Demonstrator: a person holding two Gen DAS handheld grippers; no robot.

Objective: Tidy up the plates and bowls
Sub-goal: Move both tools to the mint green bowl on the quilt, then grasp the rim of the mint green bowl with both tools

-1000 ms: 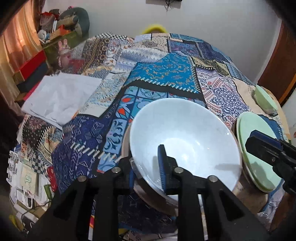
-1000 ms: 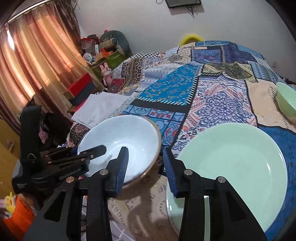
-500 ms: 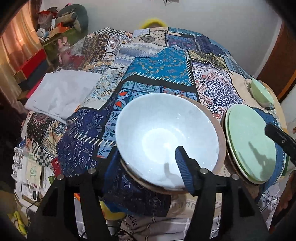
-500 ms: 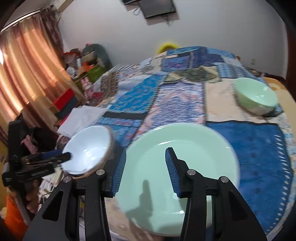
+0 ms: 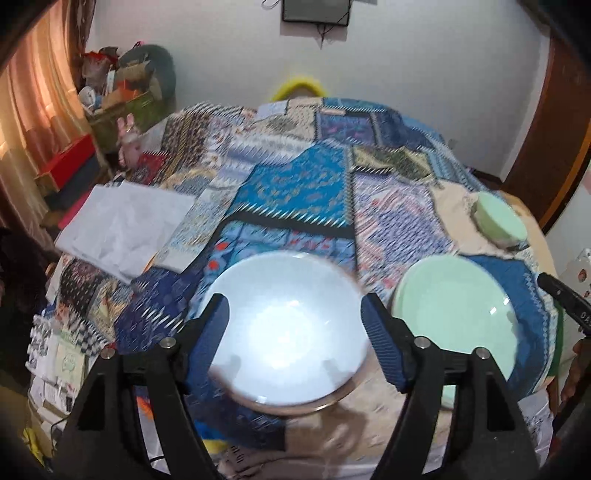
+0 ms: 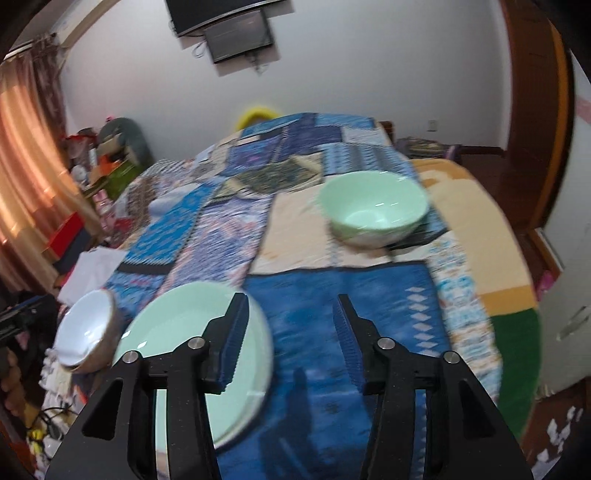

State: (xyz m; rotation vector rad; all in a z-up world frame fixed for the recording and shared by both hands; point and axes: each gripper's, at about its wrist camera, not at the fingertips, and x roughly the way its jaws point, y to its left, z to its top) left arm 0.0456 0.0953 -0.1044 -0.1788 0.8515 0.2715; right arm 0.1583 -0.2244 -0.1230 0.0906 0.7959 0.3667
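Patchwork bedspread (image 5: 295,184) covers the whole bed, blue and cream panels, reaching back to a white wall with a dark screen (image 6: 236,33) mounted high. Orange curtains (image 5: 33,96) hang along the left side, with a cluttered pile of boxes and soft toys (image 5: 125,92) in the far left corner. A white folded cloth (image 5: 122,225) lies on the left part of the bedspread.

Pale green plate (image 6: 177,332) sits at the near edge of the bed, flat on the cover. Just left of it is the white bowl (image 5: 288,325), upright, brown on the outside, resting on the near edge; the two look close together, whether touching cannot be told. Pale green bowl (image 6: 373,206) stands upright well apart from both, farther back and to the right, on a cream panel.

Left gripper (image 5: 295,332) hovers over the white bowl. Its jaws are opening; the bowl shows between the blue pads in the view, but the pads do not press on it, so the tool is released. Right gripper (image 6: 288,332) is over a blue panel just right of the green plate, left finger overlapping the plate's rim in view. Its jaws are opening, with nothing between them: released. Both views are motion-blurred.
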